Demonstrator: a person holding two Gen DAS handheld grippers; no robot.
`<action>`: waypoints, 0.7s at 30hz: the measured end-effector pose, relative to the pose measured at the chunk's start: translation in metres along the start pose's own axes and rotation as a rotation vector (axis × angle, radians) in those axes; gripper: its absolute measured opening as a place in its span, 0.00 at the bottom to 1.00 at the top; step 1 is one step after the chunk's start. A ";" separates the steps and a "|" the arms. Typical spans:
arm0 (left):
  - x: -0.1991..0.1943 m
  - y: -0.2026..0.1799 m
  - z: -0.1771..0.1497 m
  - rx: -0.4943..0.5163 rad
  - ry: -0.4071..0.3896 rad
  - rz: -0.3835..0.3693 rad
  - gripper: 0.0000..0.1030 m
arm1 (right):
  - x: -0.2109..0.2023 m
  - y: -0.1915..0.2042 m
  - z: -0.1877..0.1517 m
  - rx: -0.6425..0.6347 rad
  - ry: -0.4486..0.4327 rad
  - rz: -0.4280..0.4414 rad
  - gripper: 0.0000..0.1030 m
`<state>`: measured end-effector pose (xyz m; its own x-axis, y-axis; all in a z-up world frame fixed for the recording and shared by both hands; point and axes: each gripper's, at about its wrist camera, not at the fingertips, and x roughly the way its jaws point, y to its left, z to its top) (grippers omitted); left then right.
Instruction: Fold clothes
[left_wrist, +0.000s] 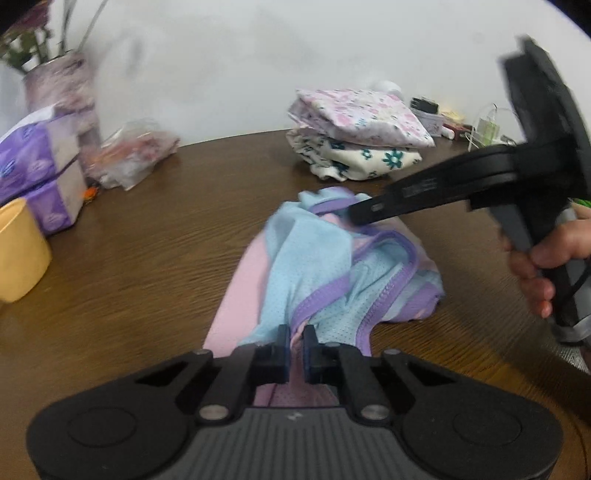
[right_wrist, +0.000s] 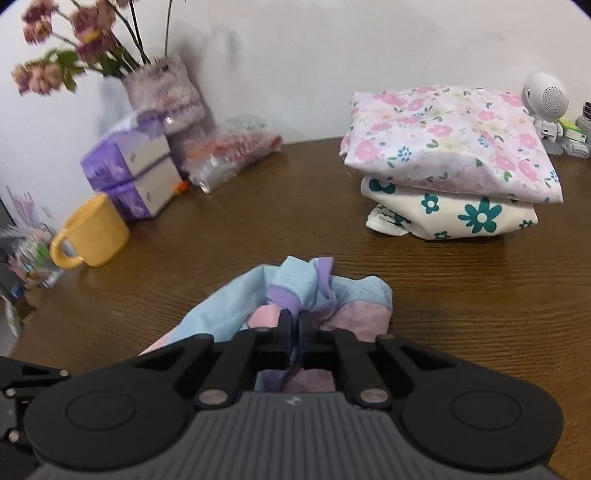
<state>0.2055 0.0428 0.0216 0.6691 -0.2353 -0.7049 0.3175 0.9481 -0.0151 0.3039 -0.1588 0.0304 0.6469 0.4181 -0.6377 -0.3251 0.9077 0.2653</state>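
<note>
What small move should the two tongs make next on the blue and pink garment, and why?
Probably draw the two tongs apart to spread it flat. The left tongs and right tongs each pinch the garment, which lies bunched on the table, so no clean fold line shows yet.

Lived-in home, wooden table (right_wrist: 461, 288), flower vase (right_wrist: 164, 92), tissue packs (right_wrist: 129, 166), yellow mug (right_wrist: 94, 234), folded floral clothes (right_wrist: 450, 147)

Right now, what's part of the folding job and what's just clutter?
Job: blue-pink garment, pinched by left claw and right claw; folded floral stack.
Clutter: yellow mug, tissue packs, flower vase, plastic bag, white speaker.
</note>
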 end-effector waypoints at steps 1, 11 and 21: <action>-0.006 0.006 -0.003 -0.007 -0.008 0.014 0.05 | -0.009 -0.002 0.000 -0.003 -0.013 0.015 0.03; -0.082 0.077 -0.031 -0.066 -0.040 0.146 0.05 | -0.135 -0.067 -0.004 -0.009 -0.077 -0.016 0.03; -0.083 0.074 -0.047 -0.022 0.038 0.117 0.13 | -0.140 -0.115 -0.052 0.057 0.004 -0.139 0.11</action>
<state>0.1426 0.1425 0.0457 0.6743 -0.1151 -0.7294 0.2236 0.9732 0.0531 0.2153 -0.3238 0.0515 0.6799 0.2884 -0.6743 -0.1930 0.9574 0.2149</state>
